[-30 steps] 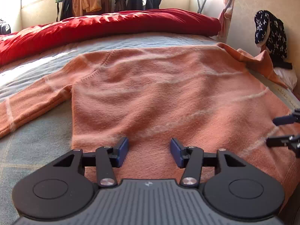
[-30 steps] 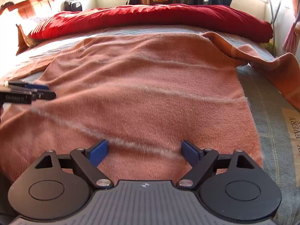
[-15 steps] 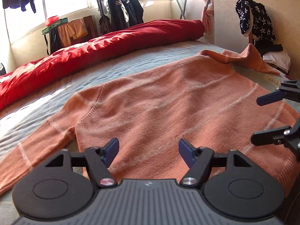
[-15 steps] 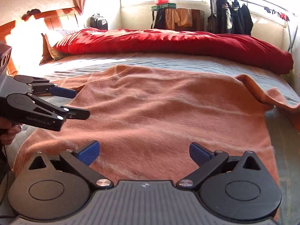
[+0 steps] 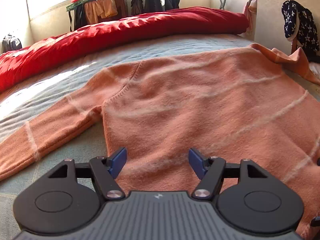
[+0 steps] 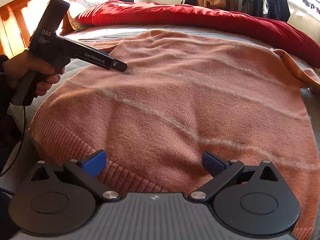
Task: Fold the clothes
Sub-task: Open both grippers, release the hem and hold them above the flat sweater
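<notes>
1. The orange sweater (image 5: 190,108) lies flat on the bed (image 5: 60,84), filling the middle of both pictures.
2. The left claw (image 5: 158,160) is spread wide and holds nothing, low over the sweater.
3. The right claw (image 6: 154,161) is spread wide too, by the ribbed bottom edge.
4. A red blanket (image 5: 120,32) lies along the top.

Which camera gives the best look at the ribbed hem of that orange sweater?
The right wrist view: the hem runs in plain sight from the sweater's near corner to the open right gripper. In the left wrist view the left gripper blocks it.
</notes>
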